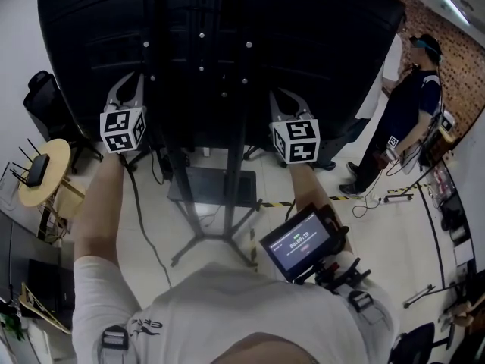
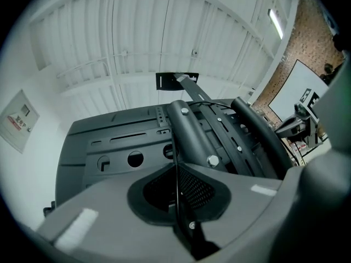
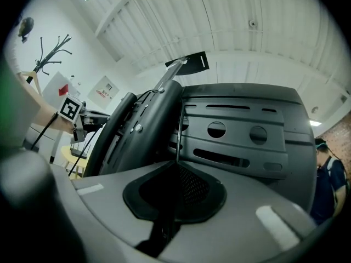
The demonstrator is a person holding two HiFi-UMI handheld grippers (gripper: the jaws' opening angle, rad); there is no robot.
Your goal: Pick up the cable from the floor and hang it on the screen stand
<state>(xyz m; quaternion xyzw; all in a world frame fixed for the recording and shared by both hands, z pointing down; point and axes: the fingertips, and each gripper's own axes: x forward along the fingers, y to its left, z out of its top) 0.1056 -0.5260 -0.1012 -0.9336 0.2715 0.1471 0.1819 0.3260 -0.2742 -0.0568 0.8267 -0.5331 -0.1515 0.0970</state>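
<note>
The back of the big black screen (image 1: 227, 36) fills the top of the head view, on its screen stand (image 1: 236, 139). Both grippers are raised against it, one either side of the stand's column. In the left gripper view my left gripper (image 2: 176, 166) is shut on a thin black cable (image 2: 175, 147) that runs up from the jaws over the stand's arm (image 2: 193, 131). The right gripper (image 3: 178, 166) is likewise shut on the cable (image 3: 179, 138), which climbs toward the mount bracket (image 3: 148, 122). From above I see the left gripper (image 1: 130, 82) and right gripper (image 1: 282, 98); the stretch of cable between them is hidden.
A black lead (image 1: 140, 203) trails from under the left gripper to the floor. The stand's shelf (image 1: 214, 186) and legs are below. A round table (image 1: 53, 154) with a router is left, a chair (image 1: 42, 97) behind it. A person (image 1: 402, 120) stands right. A small monitor (image 1: 299, 243) rides my right forearm.
</note>
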